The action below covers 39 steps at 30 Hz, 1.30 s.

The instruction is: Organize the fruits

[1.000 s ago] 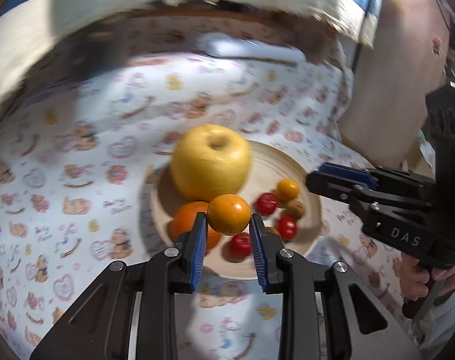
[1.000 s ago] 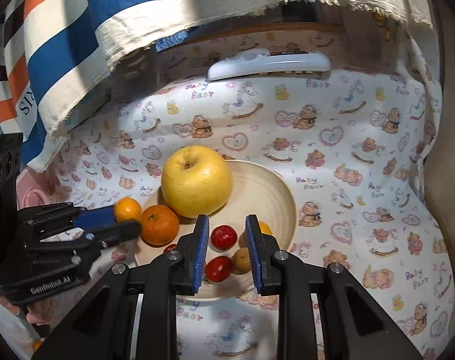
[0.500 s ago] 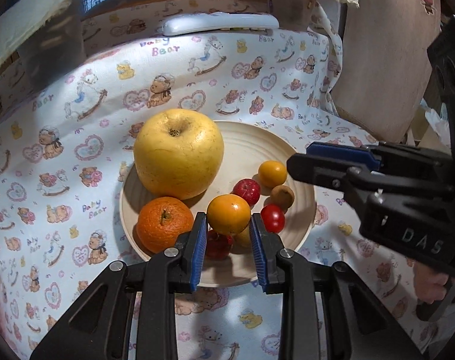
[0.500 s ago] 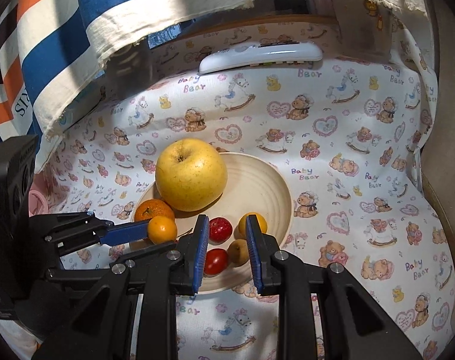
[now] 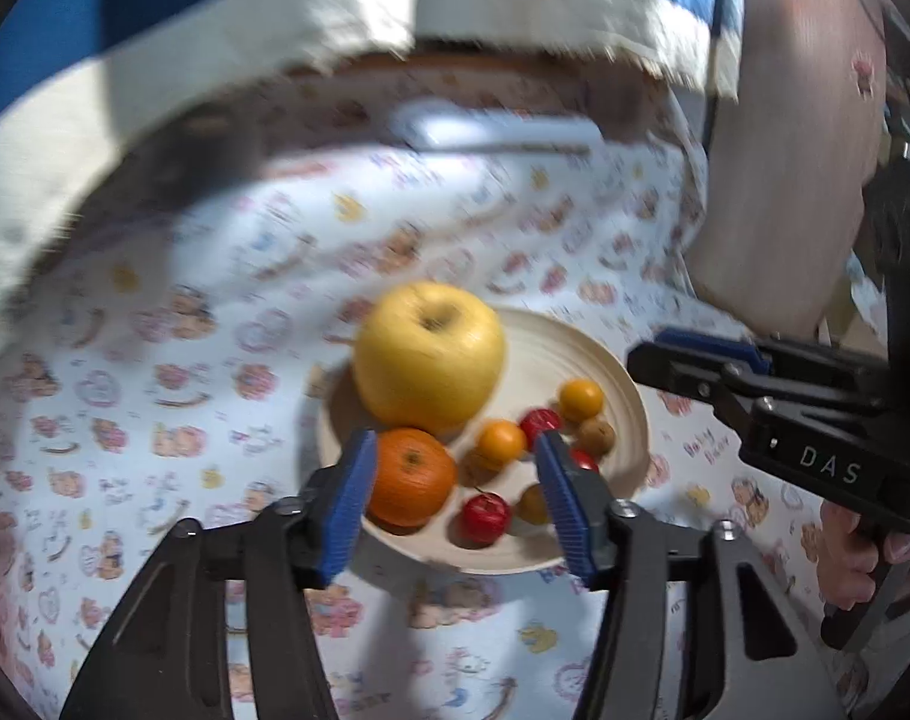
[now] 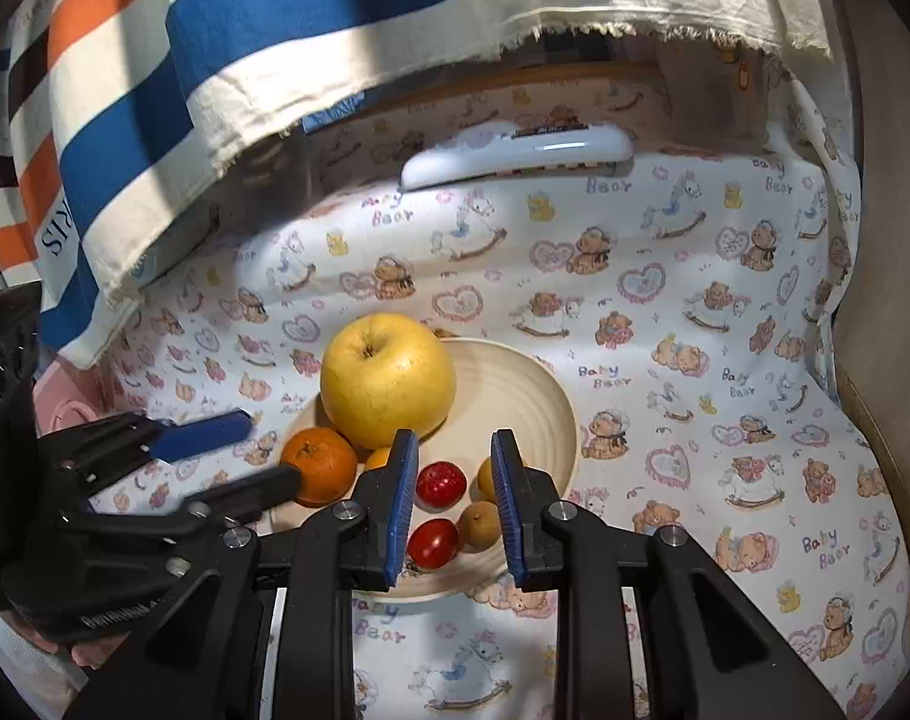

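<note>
A cream plate (image 5: 574, 342) on the printed cloth holds a big yellow apple (image 5: 428, 354), a mandarin (image 5: 410, 477), a small orange fruit (image 5: 501, 443), red cherry tomatoes (image 5: 484, 513) and other small fruits. My left gripper (image 5: 455, 450) hovers over the plate's near side. Its jaws are opening, and the small orange fruit lies loose on the plate beyond them, touching neither pad. My right gripper (image 6: 455, 450) is shut and empty above the tomatoes (image 6: 441, 483). In the right wrist view the apple (image 6: 389, 378) and mandarin (image 6: 320, 465) sit beside the left gripper (image 6: 272, 447).
A white remote-like device (image 6: 514, 150) lies at the back of the cloth. A striped blue, orange and cream fabric (image 6: 215, 60) hangs over the back left. A brown panel (image 5: 784, 180) stands at the right. A hand (image 5: 856, 552) grips the right tool.
The left jaws have spread apart and the small orange fruit they held now rests on the plate beside the mandarin. The left view has pulled back and blurred. The right gripper has stayed put.
</note>
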Tool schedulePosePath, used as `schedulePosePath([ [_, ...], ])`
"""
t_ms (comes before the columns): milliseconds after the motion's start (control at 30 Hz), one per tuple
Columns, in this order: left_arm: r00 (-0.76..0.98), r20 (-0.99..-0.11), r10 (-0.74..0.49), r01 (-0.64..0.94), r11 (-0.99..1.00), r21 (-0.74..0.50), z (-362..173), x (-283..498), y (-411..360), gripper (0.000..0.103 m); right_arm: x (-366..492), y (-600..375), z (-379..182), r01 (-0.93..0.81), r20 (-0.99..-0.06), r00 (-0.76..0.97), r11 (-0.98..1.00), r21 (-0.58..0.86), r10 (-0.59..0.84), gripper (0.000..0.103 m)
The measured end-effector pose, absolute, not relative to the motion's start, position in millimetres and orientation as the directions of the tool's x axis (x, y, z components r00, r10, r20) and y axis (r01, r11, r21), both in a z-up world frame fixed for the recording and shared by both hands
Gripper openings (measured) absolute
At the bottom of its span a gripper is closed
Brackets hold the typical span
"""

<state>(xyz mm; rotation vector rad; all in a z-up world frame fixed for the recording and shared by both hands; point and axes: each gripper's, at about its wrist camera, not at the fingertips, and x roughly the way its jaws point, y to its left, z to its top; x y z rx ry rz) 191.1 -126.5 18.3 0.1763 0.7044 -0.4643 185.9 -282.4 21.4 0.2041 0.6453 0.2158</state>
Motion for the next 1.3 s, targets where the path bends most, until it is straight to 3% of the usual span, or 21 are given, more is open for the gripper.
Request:
schedulePosePath([
  [233, 0.83, -0.468, -0.304, 0.375, 0.925, 0.063, 44.4, 162.0, -89.7, 0.088, 175.1, -273.6, 30.1, -0.152, -0.505, 0.827, 0.963, 0.223, 0.248, 0.03],
  [367, 0.88, -0.37, -0.297, 0.341, 0.938, 0.057, 52.5, 148.0, -67.9, 0.096, 167.5, -266.8, 33.3, -0.162, -0.458, 0.855, 0.964, 0.209, 0.243, 0.059],
  [500, 0.929, -0.26, -0.263, 0.287, 0.956, 0.059, 54.4, 131.8, -49.0, 0.102, 157.7, -256.4, 36.5, -0.188, -0.398, 0.886, 0.969, 0.163, 0.239, 0.07],
  [567, 0.944, -0.216, -0.248, 0.266, 0.962, 0.058, 52.4, 126.8, -42.0, 0.102, 153.2, -252.8, 37.5, -0.194, -0.37, 0.898, 0.969, 0.153, 0.238, 0.089],
  [600, 0.948, -0.203, -0.246, 0.262, 0.964, 0.051, 51.5, 125.0, -38.1, 0.102, 150.1, -251.0, 38.2, -0.196, -0.348, 0.907, 0.969, 0.15, 0.237, 0.091],
  [900, 0.961, -0.166, -0.22, 0.226, 0.974, 0.017, 37.2, 117.6, -19.9, 0.102, 147.5, -237.2, 29.0, -0.208, -0.325, 0.915, 0.97, 0.123, 0.238, 0.093],
  [1000, 0.967, -0.156, -0.202, 0.208, 0.978, 0.025, 32.4, 116.8, -20.2, 0.102, 146.4, -232.6, 24.4, -0.201, -0.31, 0.925, 0.975, 0.095, 0.22, 0.103],
  [1300, 0.963, -0.2, -0.182, 0.187, 0.982, 0.008, 18.4, 123.5, -17.9, 0.102, 141.4, -224.0, 20.9, -0.183, -0.281, 0.941, 0.982, 0.046, 0.188, 0.102],
])
